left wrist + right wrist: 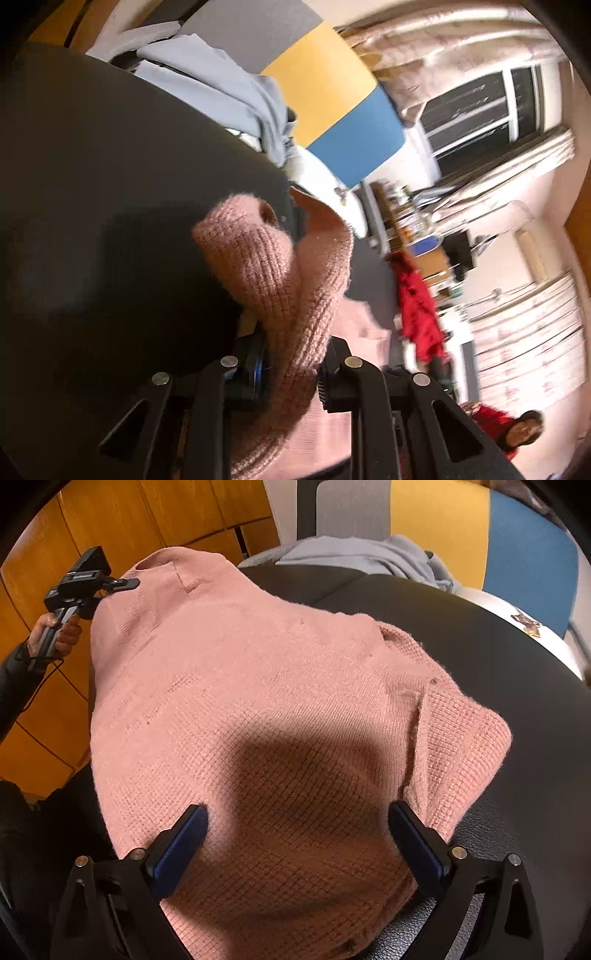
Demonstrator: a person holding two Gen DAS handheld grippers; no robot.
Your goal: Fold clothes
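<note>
A pink knitted sweater (pixel 258 672) lies spread over the black table (pixel 480 635). Its far left corner is lifted off the table by my left gripper (pixel 125 583), which a hand (pixel 59 635) holds. In the left wrist view, a thick fold of the sweater (pixel 273 273) is bunched between the pads of the left gripper (pixel 291 362), which is shut on it. My right gripper (pixel 297 823) hovers over the near part of the sweater. It is open, its blue-padded fingers (pixel 184 834) stand wide apart, and there is flat knit beneath them.
A grey-blue garment (pixel 369 557) lies heaped at the table's far edge, in front of a chair (pixel 443 524) with grey, yellow and blue panels. Orange wood panelling (pixel 110 517) is on the left. A red garment (pixel 417 306) hangs in the room beyond the table.
</note>
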